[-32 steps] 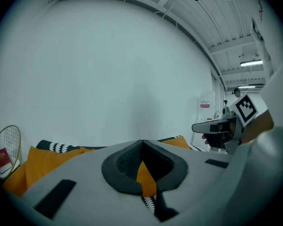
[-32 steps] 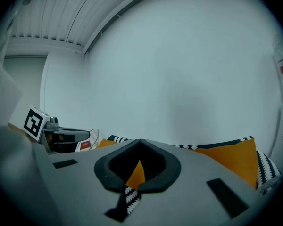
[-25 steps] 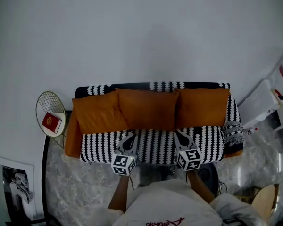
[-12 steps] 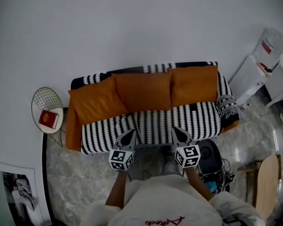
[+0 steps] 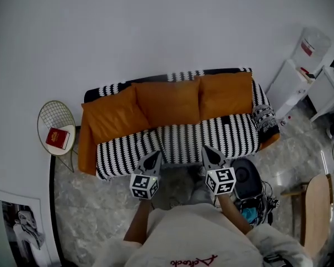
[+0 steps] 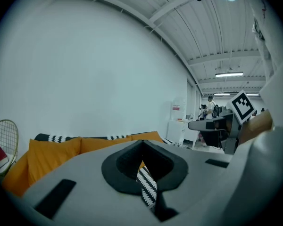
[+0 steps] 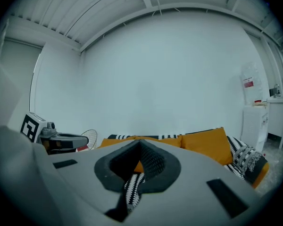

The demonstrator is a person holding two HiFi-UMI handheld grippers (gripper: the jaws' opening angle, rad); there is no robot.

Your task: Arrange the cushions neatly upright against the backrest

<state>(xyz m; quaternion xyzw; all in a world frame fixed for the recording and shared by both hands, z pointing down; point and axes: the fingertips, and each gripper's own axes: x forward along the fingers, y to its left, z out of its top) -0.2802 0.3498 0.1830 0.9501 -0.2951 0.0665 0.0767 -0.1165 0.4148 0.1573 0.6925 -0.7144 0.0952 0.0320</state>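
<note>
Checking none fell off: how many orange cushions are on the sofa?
3, all against the backrest: left cushion tilted, middle cushion and right cushion upright. None looks hidden.

The person wears a white shirt (image 5: 192,232) with red script across its front. The left tongs (image 5: 154,156) and right tongs (image 5: 207,151) are grey, tapering to black-lined tips, and each carries a white cube (image 5: 145,186) printed with black square markers.

3 orange cushions (image 7: 205,145) on sofa (image 7: 234,146)
</note>
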